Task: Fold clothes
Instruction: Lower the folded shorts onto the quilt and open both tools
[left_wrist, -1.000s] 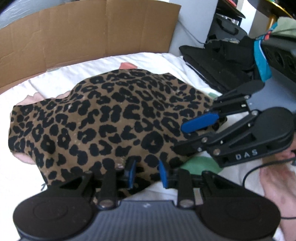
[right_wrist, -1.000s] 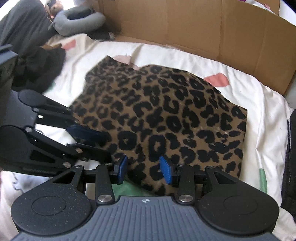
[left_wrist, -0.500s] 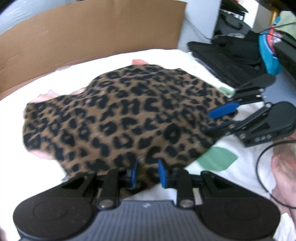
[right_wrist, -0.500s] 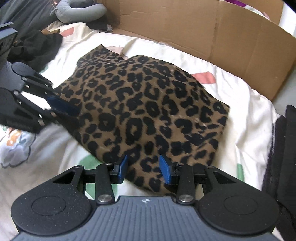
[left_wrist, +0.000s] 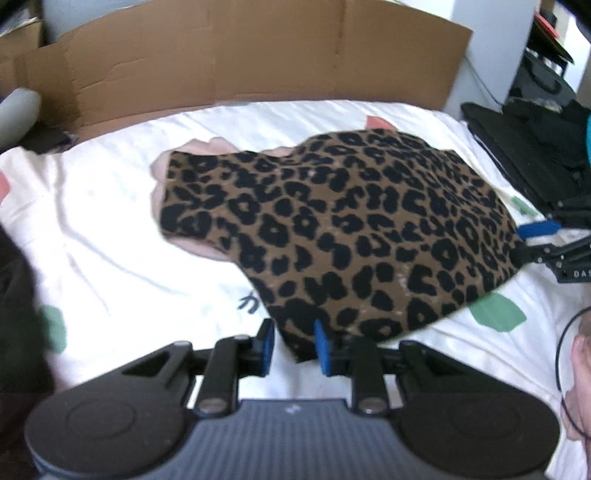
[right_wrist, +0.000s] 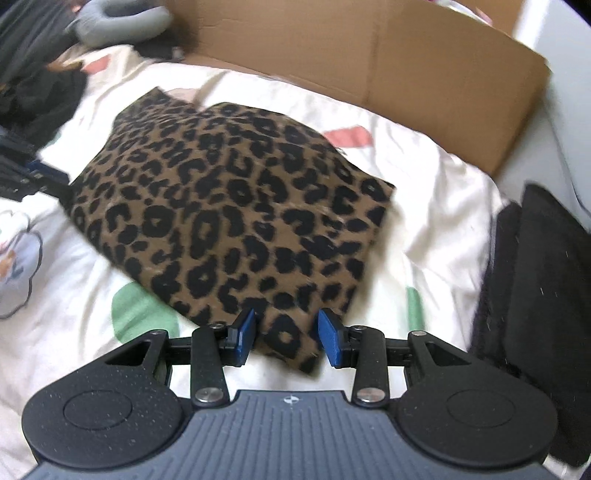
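The left tool has its blue pads set narrowly, with one near corner of the leopard-print garment pinched between them; the cloth there is bunched and rises from the pads. The right tool stands somewhat wider, its pads either side of the garment's other near corner, and the fabric fills the gap, so it appears gripped, though the contact at the pads is partly blurred. In the left wrist view the right tool's fingers show at the garment's right-hand edge. The garment lies across the middle of the bed, on a white sheet with pink and green patches; its long axis runs side to side between the two tools, its near edge lifted, its far edge resting on the sheet toward the cardboard wall at the bed's far edge. A pale pink lining peeks out at its far left corner. Dark bundled things sit at the bed's right edge.
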